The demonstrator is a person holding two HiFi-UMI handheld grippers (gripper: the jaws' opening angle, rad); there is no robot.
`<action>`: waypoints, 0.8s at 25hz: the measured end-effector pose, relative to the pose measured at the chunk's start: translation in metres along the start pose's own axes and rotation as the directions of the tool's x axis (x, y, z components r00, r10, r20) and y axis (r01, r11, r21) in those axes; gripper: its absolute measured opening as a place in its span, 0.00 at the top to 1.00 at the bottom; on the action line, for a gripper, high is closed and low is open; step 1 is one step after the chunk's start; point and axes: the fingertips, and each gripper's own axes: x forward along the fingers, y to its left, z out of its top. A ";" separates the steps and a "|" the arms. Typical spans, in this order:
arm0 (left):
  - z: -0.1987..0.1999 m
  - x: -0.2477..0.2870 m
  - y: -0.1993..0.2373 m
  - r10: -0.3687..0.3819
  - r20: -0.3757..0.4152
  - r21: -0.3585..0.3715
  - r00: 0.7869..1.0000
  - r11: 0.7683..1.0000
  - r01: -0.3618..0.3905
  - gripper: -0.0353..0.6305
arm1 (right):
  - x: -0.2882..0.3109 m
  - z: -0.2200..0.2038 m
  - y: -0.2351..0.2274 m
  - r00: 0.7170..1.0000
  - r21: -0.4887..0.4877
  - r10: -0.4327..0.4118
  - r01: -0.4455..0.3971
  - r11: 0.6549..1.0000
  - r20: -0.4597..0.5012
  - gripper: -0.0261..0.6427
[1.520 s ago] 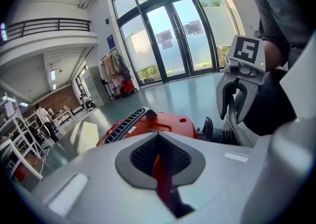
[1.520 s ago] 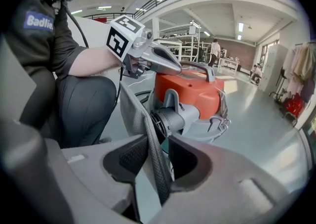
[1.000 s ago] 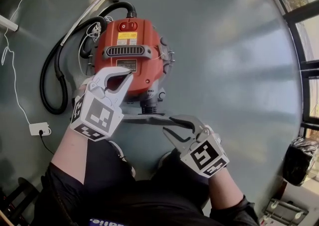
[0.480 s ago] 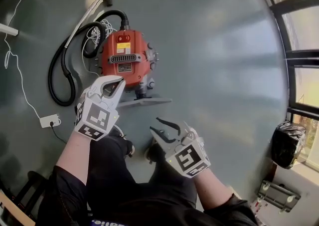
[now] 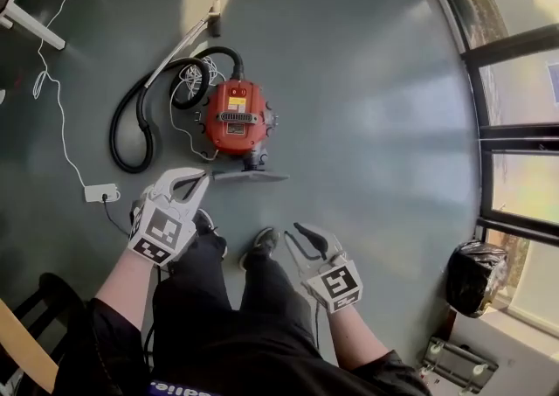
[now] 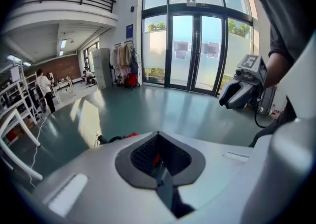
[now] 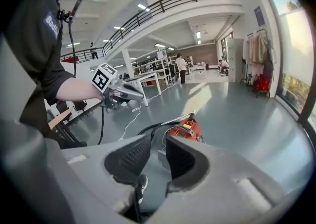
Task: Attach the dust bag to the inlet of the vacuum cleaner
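Two tools, both empty: left gripper point(image 5: 202, 178) pressed together at the tips; right gripper point(image 5: 294, 232) parted, just been closing, nothing between. Well below and ahead of both, dust bag point(image 5: 251, 177) flat at the inlet point(image 5: 255, 160) of the vacuum cleaner point(image 5: 236, 119). Seems attached already; next, confirm the seating.

Seen from above, the person wears a black short-sleeved shirt point(image 5: 100, 337) with a blue-and-white patch point(image 7: 51, 24) on the chest, black trousers point(image 5: 262, 288) and dark shoes point(image 5: 260, 244) with pale soles. The left gripper point(image 5: 199, 180) and right gripper point(image 5: 292, 233) are pale grey shells with dark ribbed pads point(image 7: 129, 156), each carrying a white cube point(image 5: 161, 233) of black square markers; a black cable point(image 7: 102, 119) hangs from the left one
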 end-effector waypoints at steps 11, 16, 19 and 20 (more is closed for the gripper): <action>0.053 -0.093 -0.061 0.119 0.037 -0.066 0.992 0.991 -0.116 0.92 | -0.054 0.072 0.039 0.990 -0.233 0.121 -0.101 0.967 0.073 0.82; 0.083 -0.130 -0.100 0.218 0.068 -0.082 0.973 0.974 -0.213 0.92 | -0.083 0.072 0.054 0.972 -0.330 0.221 -0.184 0.926 0.077 0.82; 0.093 -0.150 -0.124 0.240 0.078 -0.073 0.968 0.969 -0.234 0.92 | -0.099 0.066 0.061 0.967 -0.348 0.245 -0.207 0.914 0.069 0.82; 0.094 -0.156 -0.131 0.240 0.078 -0.064 0.968 0.970 -0.236 0.92 | -0.105 0.065 0.064 0.966 -0.345 0.247 -0.209 0.915 0.071 0.82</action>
